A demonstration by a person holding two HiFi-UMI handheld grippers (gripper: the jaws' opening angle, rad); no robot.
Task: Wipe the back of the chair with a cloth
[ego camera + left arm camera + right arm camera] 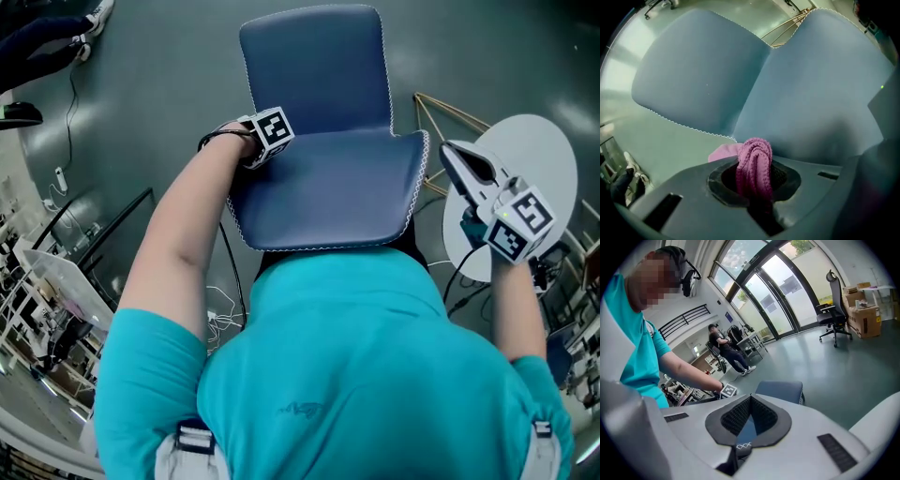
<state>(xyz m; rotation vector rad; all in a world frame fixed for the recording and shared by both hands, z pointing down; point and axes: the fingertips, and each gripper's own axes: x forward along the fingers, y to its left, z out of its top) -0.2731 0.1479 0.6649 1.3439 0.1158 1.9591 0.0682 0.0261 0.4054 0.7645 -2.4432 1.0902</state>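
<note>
Left gripper (754,174): jaws closed on the cloth (754,161) — a pink knitted bundle pinched between the pads, with a fold sticking out past them and a paler flap to the left. In the head view this gripper (258,141) sits at the left edge of the chair (323,187), at the seam where its two blue padded panels meet. In the left gripper view the cloth lies just in front of the chair (811,93), close to the white zigzag stitching on its edge; actual contact cannot be confirmed.

Right gripper (747,425): jaws drawn together with nothing between them. It (452,152) is held off the chair's right side, above a white round table (539,141).

Surface and room: grey-green smooth floor (159,94) with cables (220,319) beside the chair. The right gripper view shows tall glass doors (787,291), an office chair (833,310), cardboard boxes (862,317) and a seated person (724,350) — all well apart from the work area.
</note>
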